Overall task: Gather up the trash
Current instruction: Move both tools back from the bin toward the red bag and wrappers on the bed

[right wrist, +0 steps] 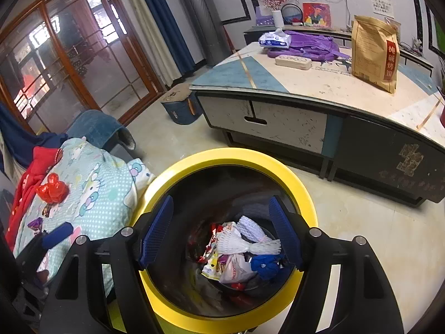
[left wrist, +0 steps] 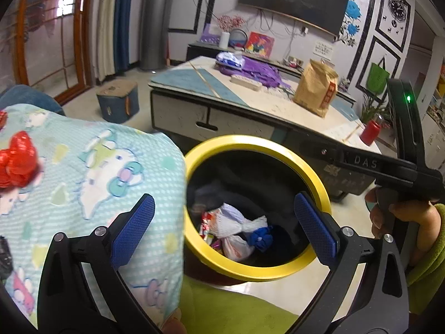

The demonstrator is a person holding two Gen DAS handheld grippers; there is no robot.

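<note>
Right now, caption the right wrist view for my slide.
Open right gripper poised over the yellow-rimmed bin, wrappers and bags inside.

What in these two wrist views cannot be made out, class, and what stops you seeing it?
- Bin floor: right wrist view, covered by the trash pile.
- Red wrapper on the blanket: left wrist view, cut by the left edge.
- Dark object on the blanket: left wrist view, cut by the edge and the left gripper frame.
- Print on the brown bag: right wrist view, too small.
</note>
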